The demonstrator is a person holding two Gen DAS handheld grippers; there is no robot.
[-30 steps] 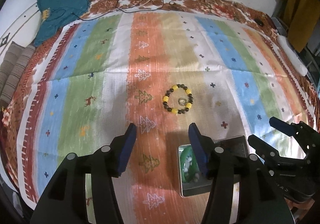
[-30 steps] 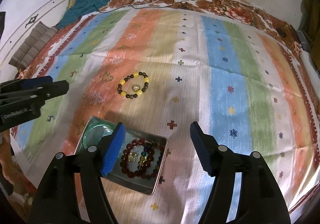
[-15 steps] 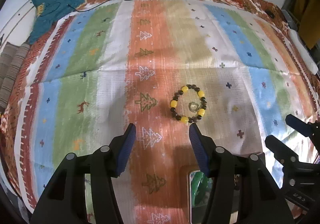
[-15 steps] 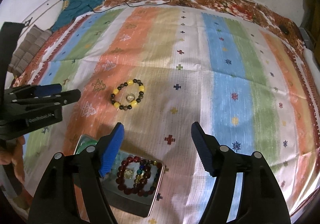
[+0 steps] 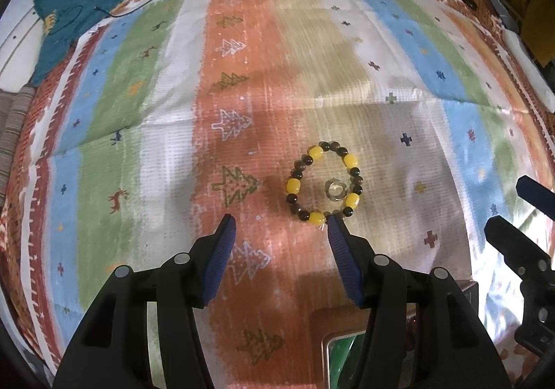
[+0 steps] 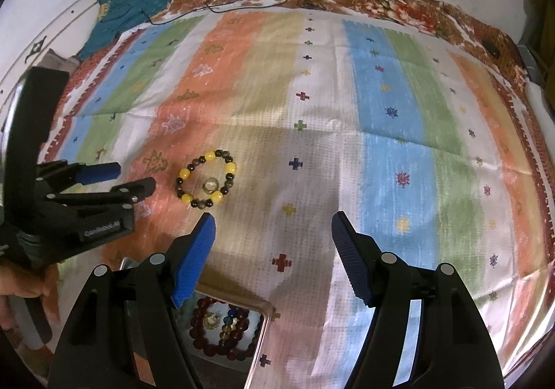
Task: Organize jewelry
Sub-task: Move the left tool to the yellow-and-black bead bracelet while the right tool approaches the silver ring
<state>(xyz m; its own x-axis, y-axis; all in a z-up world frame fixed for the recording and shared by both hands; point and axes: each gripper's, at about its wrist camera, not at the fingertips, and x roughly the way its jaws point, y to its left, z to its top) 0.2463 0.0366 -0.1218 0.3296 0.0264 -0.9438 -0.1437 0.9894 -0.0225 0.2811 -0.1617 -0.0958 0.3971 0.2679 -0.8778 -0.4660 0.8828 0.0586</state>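
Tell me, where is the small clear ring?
The small clear ring lies on the striped cloth, inside the yellow-and-brown bead bracelet, just beyond the left gripper.

We see our left gripper (image 5: 281, 226) with jaws apart and empty over the striped cloth (image 5: 242, 83). The beaded bracelet (image 5: 324, 180) lies flat just beyond our right-hand fingertip (image 5: 334, 229), a small ring (image 5: 335, 188) inside its loop. Our right gripper (image 5: 517, 205) shows at the right edge.
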